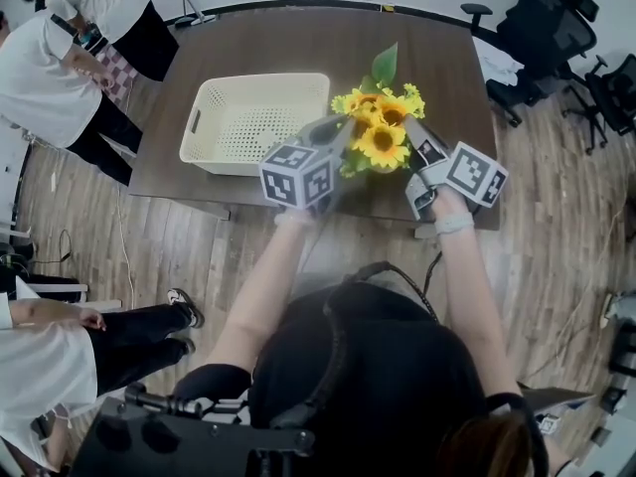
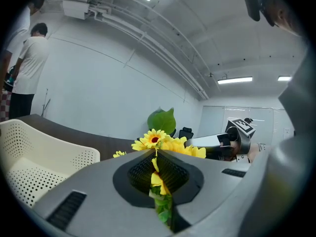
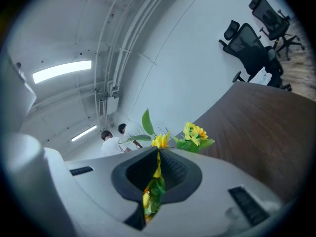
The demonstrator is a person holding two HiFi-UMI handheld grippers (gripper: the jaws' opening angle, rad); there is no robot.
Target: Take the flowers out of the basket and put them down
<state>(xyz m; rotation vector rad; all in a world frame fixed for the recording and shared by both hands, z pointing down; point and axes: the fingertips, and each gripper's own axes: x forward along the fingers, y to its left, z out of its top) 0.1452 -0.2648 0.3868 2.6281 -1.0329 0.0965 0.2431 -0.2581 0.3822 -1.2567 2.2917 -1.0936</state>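
A bunch of yellow sunflowers (image 1: 383, 132) with green leaves hangs above the brown table (image 1: 298, 38), just right of the cream perforated basket (image 1: 214, 92). The basket looks empty. My left gripper (image 1: 338, 132) is shut on the bunch from the left, and leaves and petals are pinched between its jaws (image 2: 159, 174). My right gripper (image 1: 410, 127) is shut on the bunch from the right, with green and yellow bits squeezed in its jaws (image 3: 155, 179). Blooms (image 2: 158, 142) and the basket wall (image 2: 49, 152) show in the left gripper view. A bloom (image 3: 195, 135) rises above the jaws in the right gripper view.
Two people in white shirts (image 1: 50, 78) stand at the table's left end. Another person's legs (image 1: 139, 331) are on the floor at the lower left. Black office chairs (image 1: 566, 28) stand beyond the table's right end. Bare tabletop (image 3: 261, 117) lies to the right of the flowers.
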